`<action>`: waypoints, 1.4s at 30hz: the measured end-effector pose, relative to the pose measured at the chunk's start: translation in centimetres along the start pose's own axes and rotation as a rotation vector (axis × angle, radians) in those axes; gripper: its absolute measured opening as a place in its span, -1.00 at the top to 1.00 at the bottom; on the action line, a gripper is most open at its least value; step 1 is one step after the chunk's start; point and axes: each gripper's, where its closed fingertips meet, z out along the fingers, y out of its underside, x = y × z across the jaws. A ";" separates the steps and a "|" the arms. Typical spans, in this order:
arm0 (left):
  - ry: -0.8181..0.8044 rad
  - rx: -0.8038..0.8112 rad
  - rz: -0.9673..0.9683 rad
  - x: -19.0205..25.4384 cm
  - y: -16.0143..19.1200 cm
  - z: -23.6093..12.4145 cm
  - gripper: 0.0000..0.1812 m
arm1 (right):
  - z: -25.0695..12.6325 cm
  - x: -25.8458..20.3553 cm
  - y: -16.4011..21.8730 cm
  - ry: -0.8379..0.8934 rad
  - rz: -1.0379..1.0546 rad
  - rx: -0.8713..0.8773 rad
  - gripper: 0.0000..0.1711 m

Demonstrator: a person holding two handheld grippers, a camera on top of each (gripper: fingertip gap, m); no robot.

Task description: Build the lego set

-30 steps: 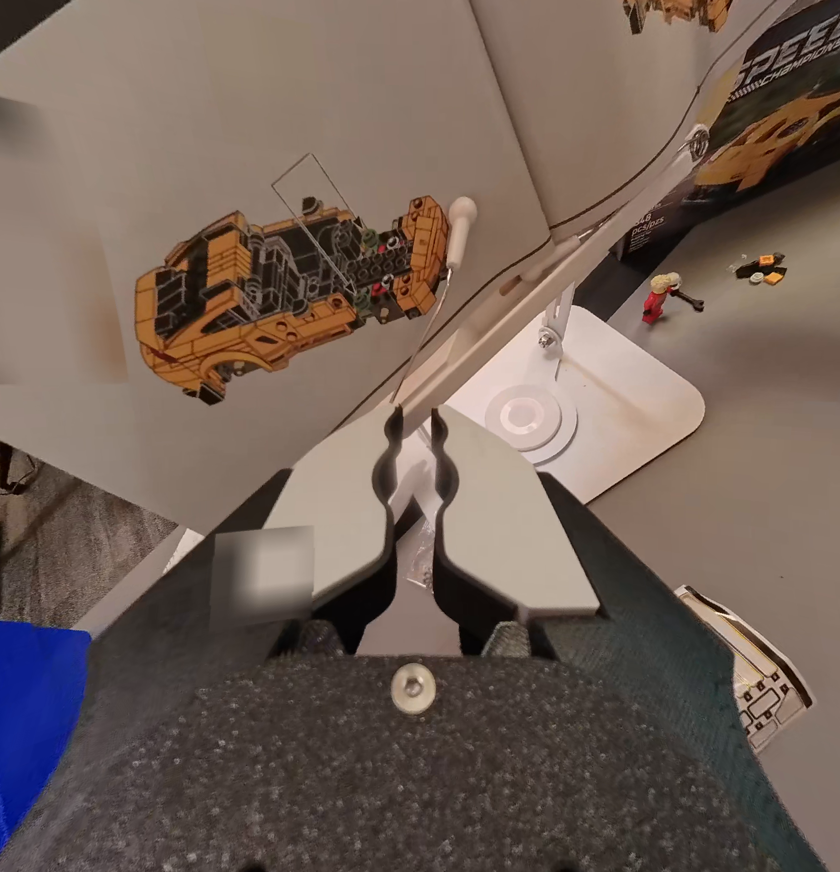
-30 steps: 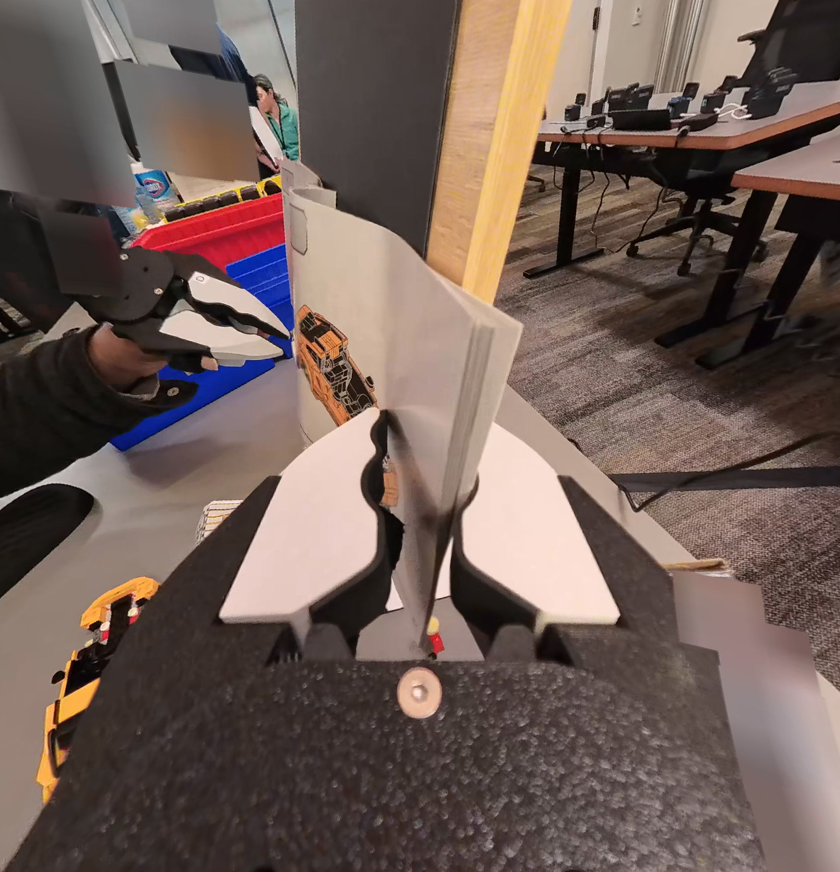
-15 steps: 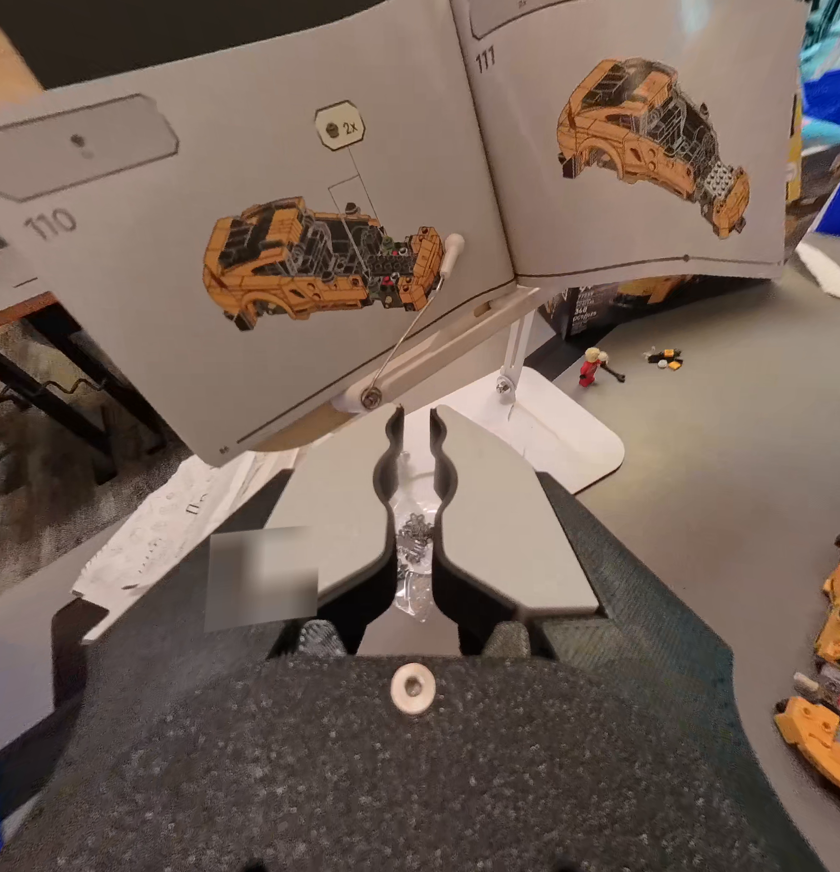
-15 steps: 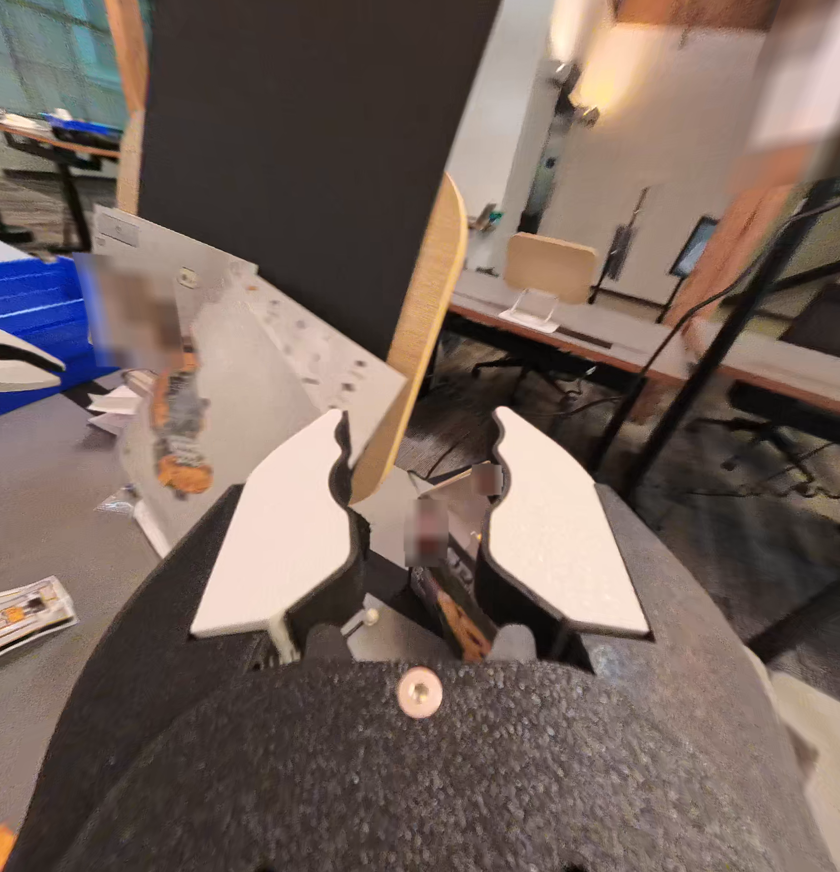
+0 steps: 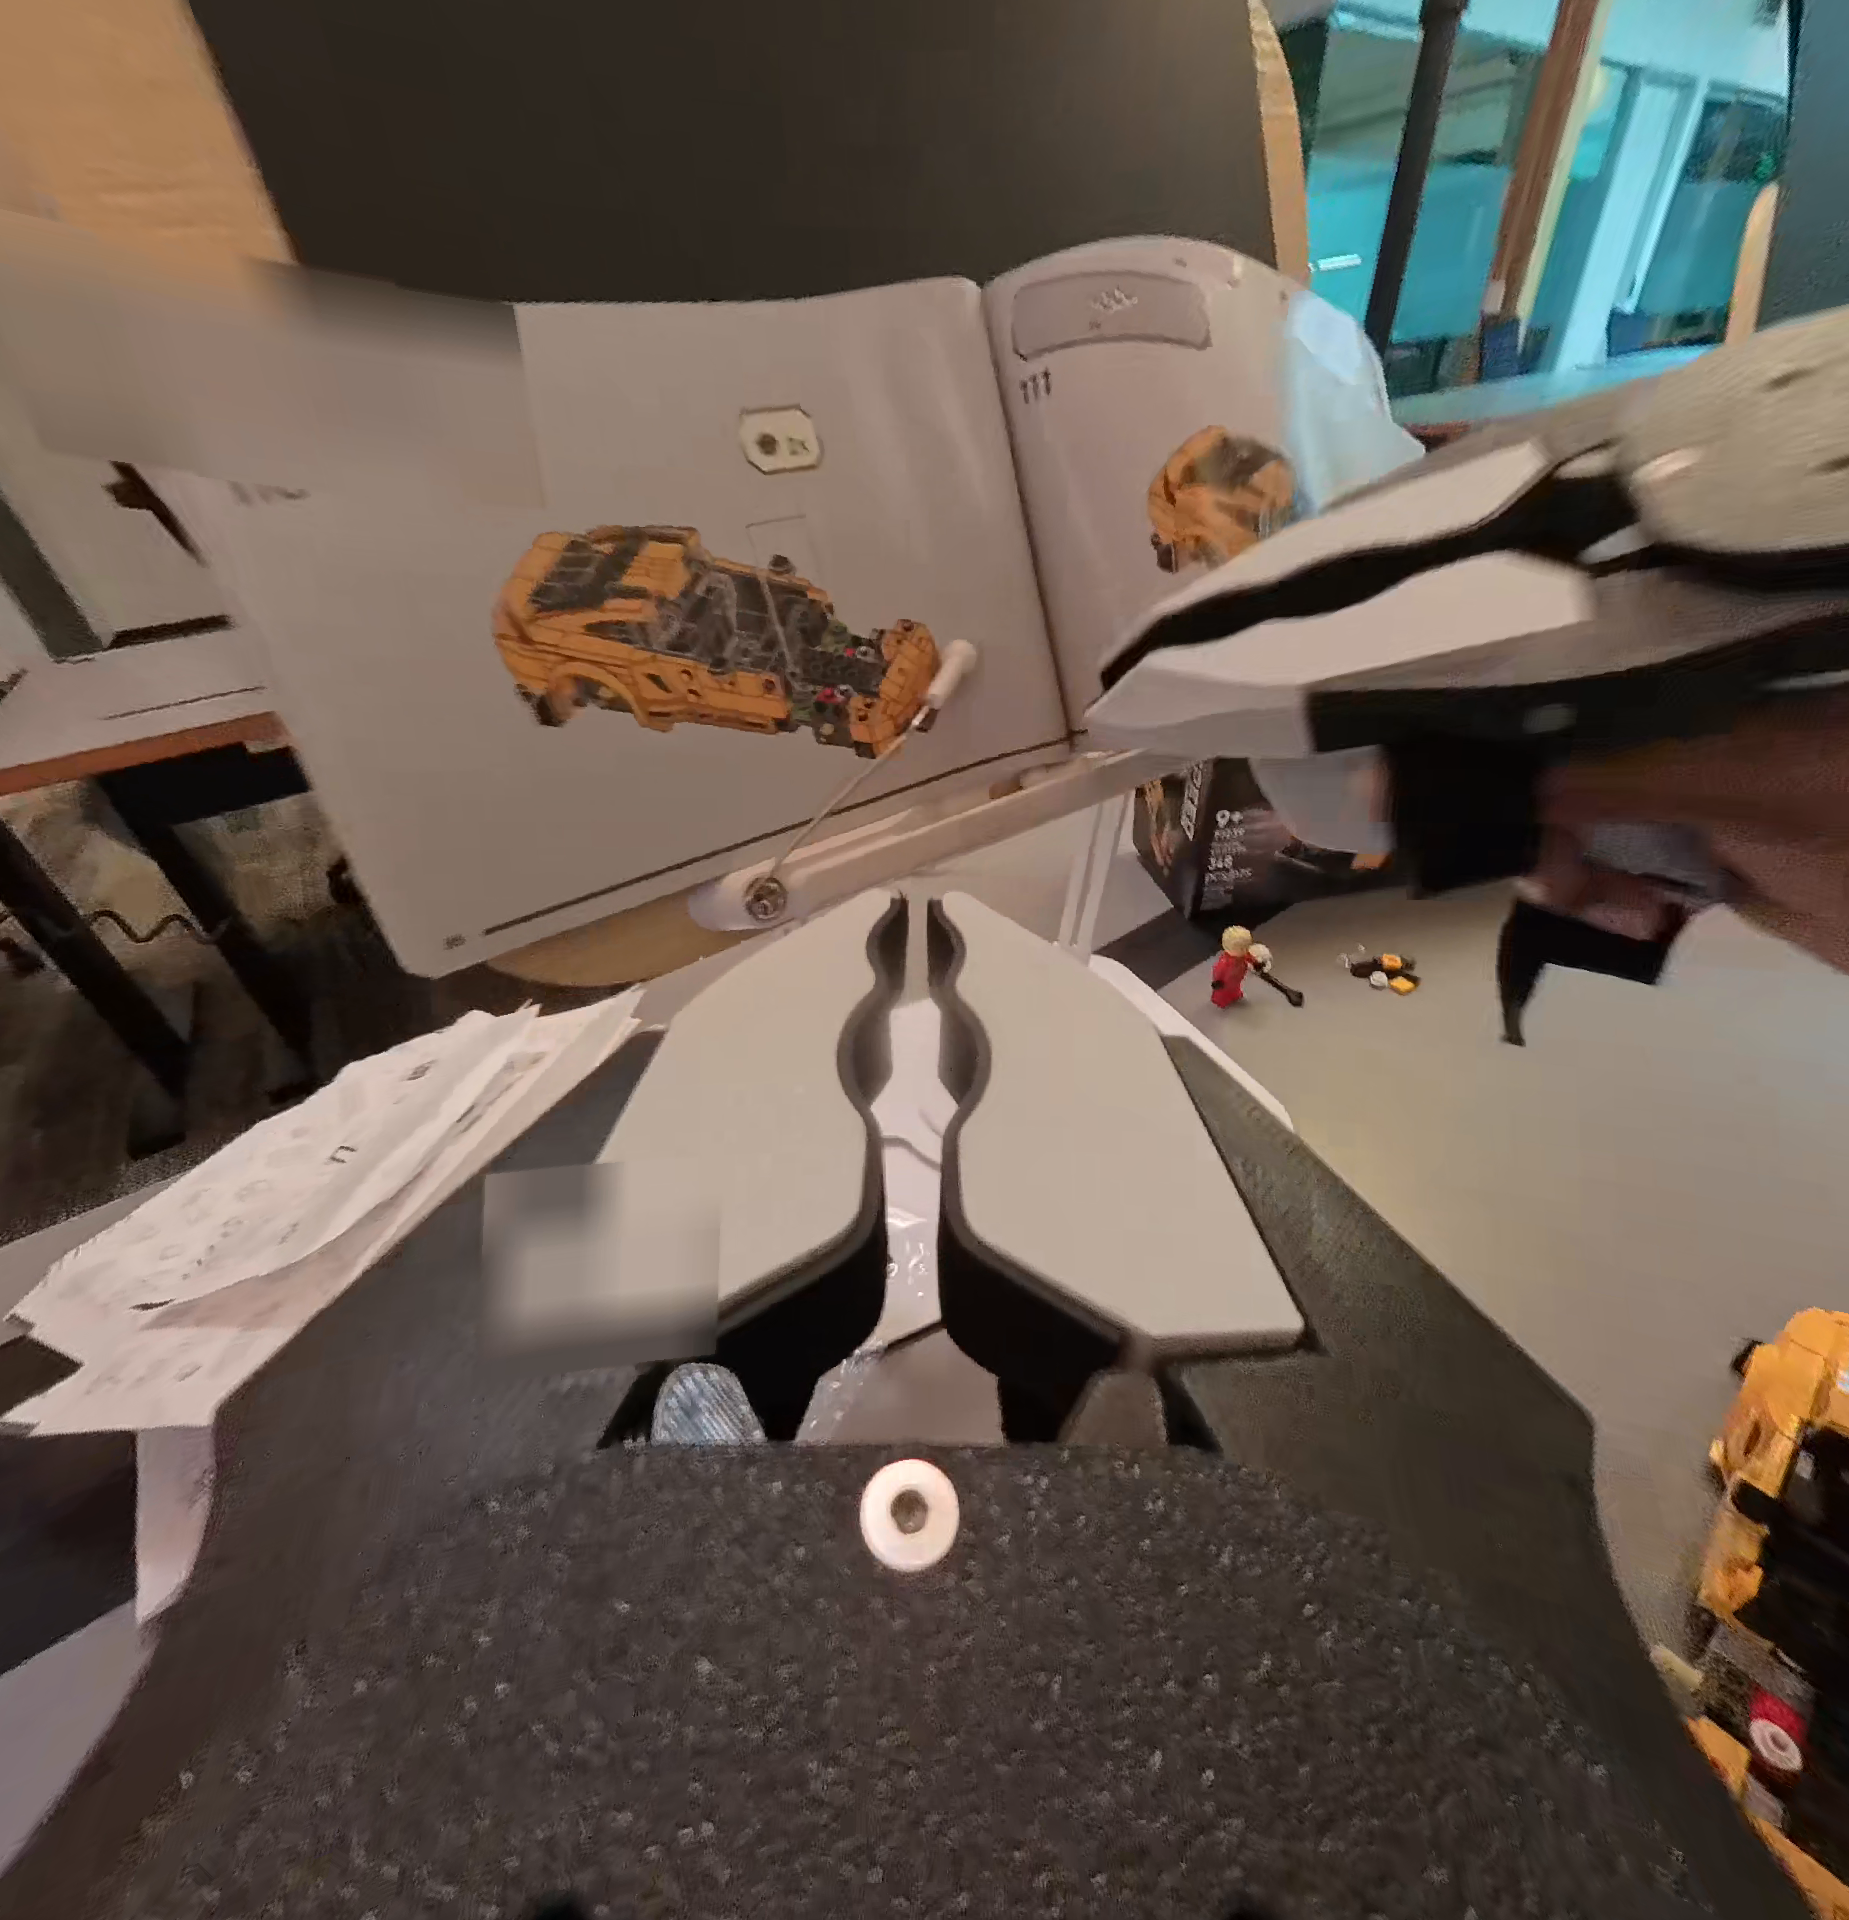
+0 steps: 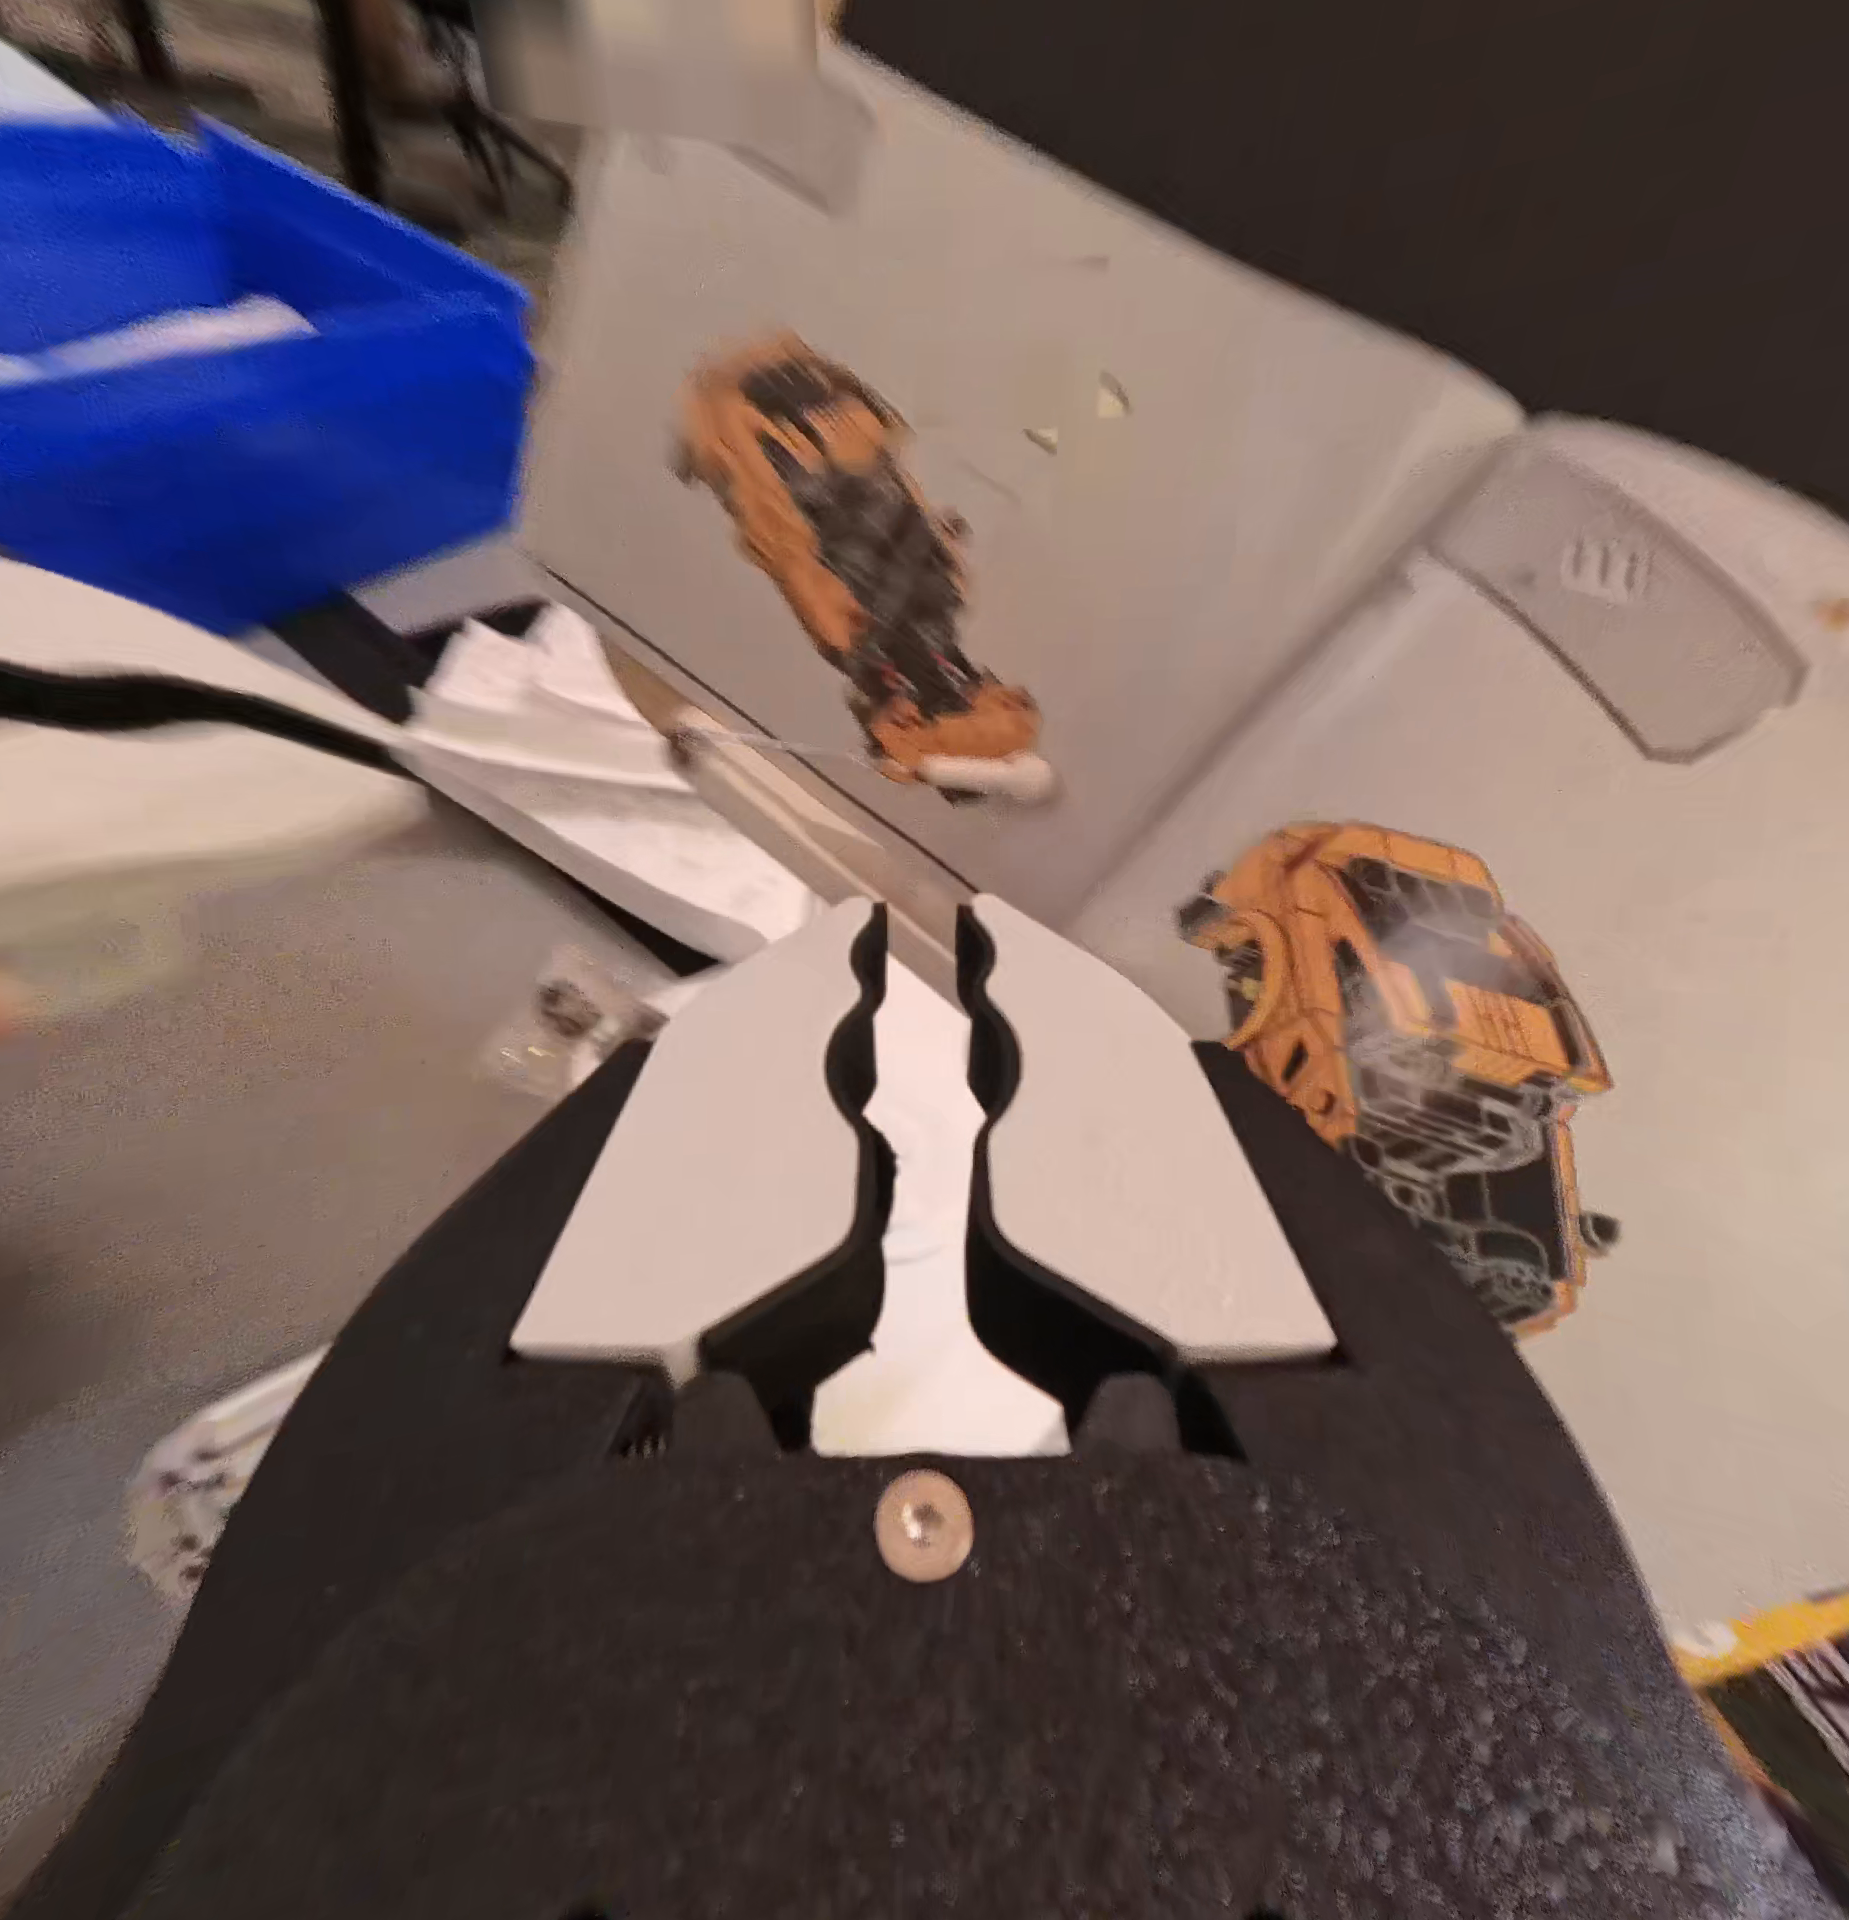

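**Booklet open on stand, both grippers empty**

Instruction booklet point(image 5: 754, 623) stands open on white stand point(image 5: 961, 821). Left gripper point(image 5: 915, 914): jaws nearly together, gripping nothing. Right gripper point(image 6: 920, 920): narrow gap, empty, at booklet's lower edge. Partly built orange car point(image 5: 1793, 1558) lies on grey table point(image 5: 1471, 1122); minifigure point(image 5: 1234, 966) beyond.

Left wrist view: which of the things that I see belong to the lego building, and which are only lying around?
Belong to the job:
instruction booklet on its white stand
partly built yellow car
red minifigure
loose small pieces
set box

Just lying about:
loose white printed sheets
desk behind
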 end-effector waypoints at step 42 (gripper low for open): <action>-0.268 -0.782 0.174 -14.9 1.8 -27.7 0.96 | -15.2 2.6 14.0 -0.114 0.170 0.112 0.92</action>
